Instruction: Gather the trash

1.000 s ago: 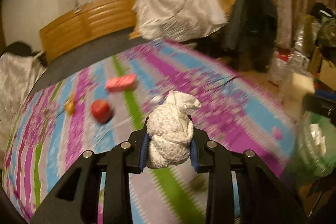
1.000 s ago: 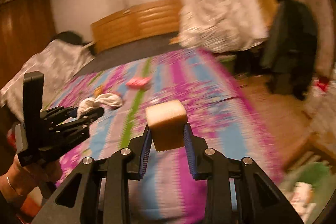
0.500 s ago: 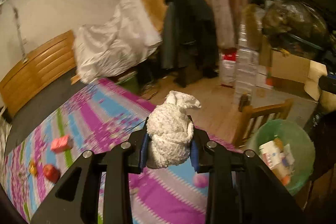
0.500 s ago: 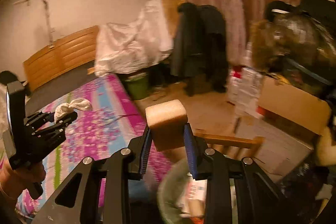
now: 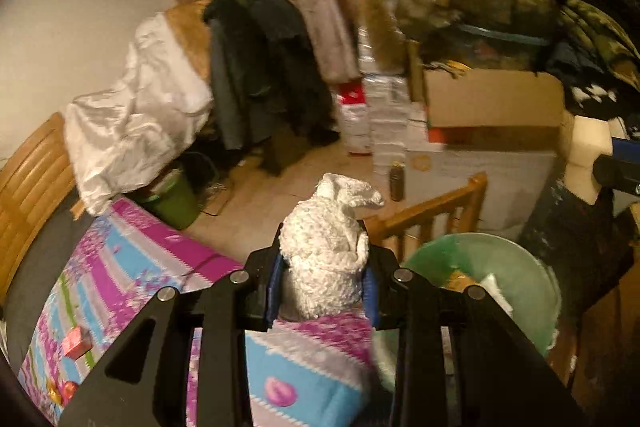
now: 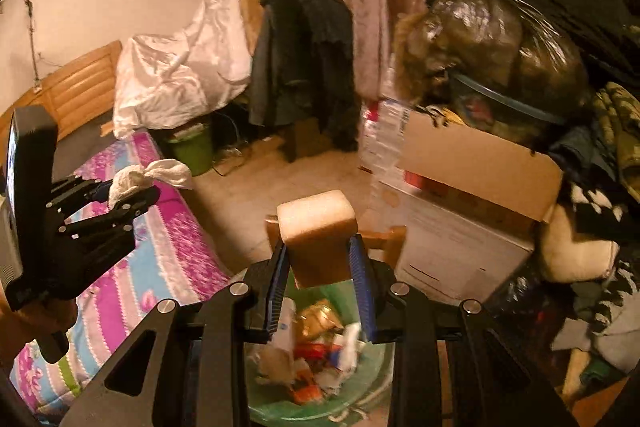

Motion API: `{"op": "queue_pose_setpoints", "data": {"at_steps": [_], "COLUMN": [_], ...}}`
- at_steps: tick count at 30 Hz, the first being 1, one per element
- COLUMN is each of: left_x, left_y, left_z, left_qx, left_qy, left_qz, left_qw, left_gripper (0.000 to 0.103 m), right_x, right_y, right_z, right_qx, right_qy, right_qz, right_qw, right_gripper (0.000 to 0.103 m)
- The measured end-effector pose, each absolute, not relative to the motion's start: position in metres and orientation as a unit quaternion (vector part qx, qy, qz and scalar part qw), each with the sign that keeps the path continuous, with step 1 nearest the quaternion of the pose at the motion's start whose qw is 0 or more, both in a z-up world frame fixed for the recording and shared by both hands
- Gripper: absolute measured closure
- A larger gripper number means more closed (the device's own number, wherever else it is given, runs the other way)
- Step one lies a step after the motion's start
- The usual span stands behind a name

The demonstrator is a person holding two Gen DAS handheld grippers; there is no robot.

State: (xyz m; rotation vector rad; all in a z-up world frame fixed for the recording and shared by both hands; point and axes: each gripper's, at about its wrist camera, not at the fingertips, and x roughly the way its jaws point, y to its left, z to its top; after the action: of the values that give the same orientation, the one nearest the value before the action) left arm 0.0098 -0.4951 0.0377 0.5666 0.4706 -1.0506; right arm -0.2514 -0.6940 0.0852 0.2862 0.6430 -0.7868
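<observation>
My left gripper (image 5: 322, 277) is shut on a crumpled white cloth wad (image 5: 328, 251), held over the corner of the bed beside a green trash bin (image 5: 516, 267). My right gripper (image 6: 320, 279) is shut on a tan sponge block (image 6: 318, 231), directly above the same green bin (image 6: 320, 399), which holds several scraps of packaging. In the right wrist view the left gripper (image 6: 132, 197) shows at the left with the cloth (image 6: 148, 175) in it. The sponge (image 5: 584, 155) also shows at the right edge of the left wrist view.
A bed with a pink, blue and green striped cover (image 5: 132, 275) carries a red box (image 5: 76, 343) and small items. A wooden rail (image 5: 432, 211) stands by the bin. Cardboard boxes (image 6: 480, 163), a dark bag (image 6: 492, 47), a draped chair (image 6: 304, 55) and a small green bucket (image 6: 192, 147) crowd the floor.
Both grippers swung right from over the bed toward the green bin, each keeping its load. The bin came into view; the right gripper now hangs over it.
</observation>
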Motion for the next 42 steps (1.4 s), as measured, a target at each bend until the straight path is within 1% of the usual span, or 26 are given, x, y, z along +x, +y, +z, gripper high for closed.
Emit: {"op": "queue_pose_setpoints", "data": {"at_steps": [4, 9, 12, 14, 23, 25, 26, 27, 28, 37, 38, 39, 40, 41, 42], "left_x": [-0.009, -0.024, -0.029, -0.029, -0.037, -0.036, -0.035, -0.034, -0.034, -0.026, -0.025, -0.025, -0.025, -0.025, -0.025], "left_y": [-0.515, -0.523, -0.524, -0.525, -0.526, -0.528, -0.528, -0.526, -0.524, -0.512, -0.510, -0.507, -0.504, -0.502, -0.498], "left_z": [0.021, -0.006, -0.020, -0.025, -0.034, -0.039, -0.042, -0.044, -0.045, -0.040, -0.038, -0.036, -0.035, -0.035, -0.034], "left_qx": [0.279, 0.294, 0.304, 0.303, 0.313, 0.309, 0.309, 0.309, 0.307, 0.286, 0.283, 0.280, 0.277, 0.274, 0.272], "left_qy": [0.235, 0.257, 0.269, 0.281, 0.288, 0.309, 0.316, 0.314, 0.307, 0.297, 0.295, 0.293, 0.291, 0.289, 0.287], "left_qz": [-0.520, -0.545, -0.551, -0.556, -0.579, -0.599, -0.603, -0.602, -0.601, -0.601, -0.602, -0.602, -0.602, -0.603, -0.604], "left_qw": [0.773, 0.742, 0.729, 0.721, 0.695, 0.672, 0.664, 0.666, 0.671, 0.685, 0.686, 0.688, 0.690, 0.691, 0.693], "left_gripper": [0.073, 0.073, 0.073, 0.073, 0.072, 0.068, 0.059, 0.057, 0.055, 0.055, 0.054, 0.050, 0.044, 0.042, 0.042], "right_x": [-0.259, -0.273, -0.274, -0.274, -0.270, -0.268, -0.267, -0.267, -0.268, -0.270, -0.270, -0.272, -0.273, -0.276, -0.280], "right_y": [-0.698, -0.700, -0.697, -0.699, -0.700, -0.701, -0.700, -0.700, -0.701, -0.693, -0.692, -0.692, -0.689, -0.686, -0.681], "right_z": [0.069, 0.037, 0.022, 0.019, 0.009, 0.005, 0.002, -0.001, -0.003, -0.011, -0.011, -0.011, -0.011, -0.010, -0.010], "right_qx": [0.152, 0.191, 0.195, 0.198, 0.208, 0.205, 0.205, 0.204, 0.205, 0.207, 0.206, 0.205, 0.200, 0.192, 0.183], "right_qy": [0.321, 0.334, 0.348, 0.350, 0.360, 0.364, 0.368, 0.370, 0.372, 0.367, 0.363, 0.359, 0.351, 0.342, 0.332], "right_qz": [-0.386, -0.382, -0.381, -0.378, -0.371, -0.368, -0.370, -0.372, -0.373, -0.385, -0.388, -0.390, -0.396, -0.406, -0.417], "right_qw": [0.852, 0.840, 0.834, 0.834, 0.830, 0.831, 0.828, 0.826, 0.825, 0.821, 0.821, 0.823, 0.824, 0.825, 0.826], "right_gripper": [0.071, 0.071, 0.071, 0.071, 0.070, 0.069, 0.066, 0.064, 0.064, 0.064, 0.063, 0.059, 0.054, 0.043, 0.036]}}
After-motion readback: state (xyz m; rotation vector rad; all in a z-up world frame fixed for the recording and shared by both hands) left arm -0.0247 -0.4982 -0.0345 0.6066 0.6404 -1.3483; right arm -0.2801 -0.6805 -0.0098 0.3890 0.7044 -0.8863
